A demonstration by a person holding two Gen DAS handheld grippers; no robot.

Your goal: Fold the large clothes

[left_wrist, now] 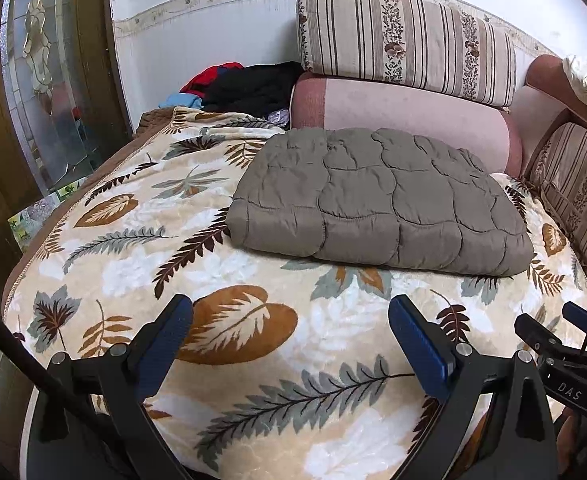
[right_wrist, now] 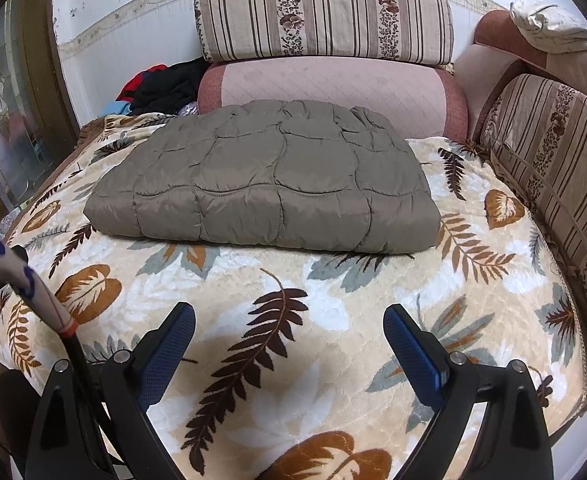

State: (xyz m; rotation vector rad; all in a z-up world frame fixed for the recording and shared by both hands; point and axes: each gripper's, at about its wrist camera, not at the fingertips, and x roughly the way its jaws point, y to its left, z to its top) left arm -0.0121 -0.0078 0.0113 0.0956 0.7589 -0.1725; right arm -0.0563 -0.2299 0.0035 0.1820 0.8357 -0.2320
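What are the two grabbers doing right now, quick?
Left gripper: open, holding nothing, above the leaf blanket.
Right gripper: open, holding nothing; the folded grey jacket lies ahead of it, untouched.

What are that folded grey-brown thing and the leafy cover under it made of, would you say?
The folded quilted garment looks like padded synthetic shell fabric, perhaps nylon or polyester: smooth, faintly shiny, puffed between stitched seams. The leaf-print blanket beneath it looks like plush fleece: soft, matte, with a short pile and embossed lines. Both are guesses from the look alone.
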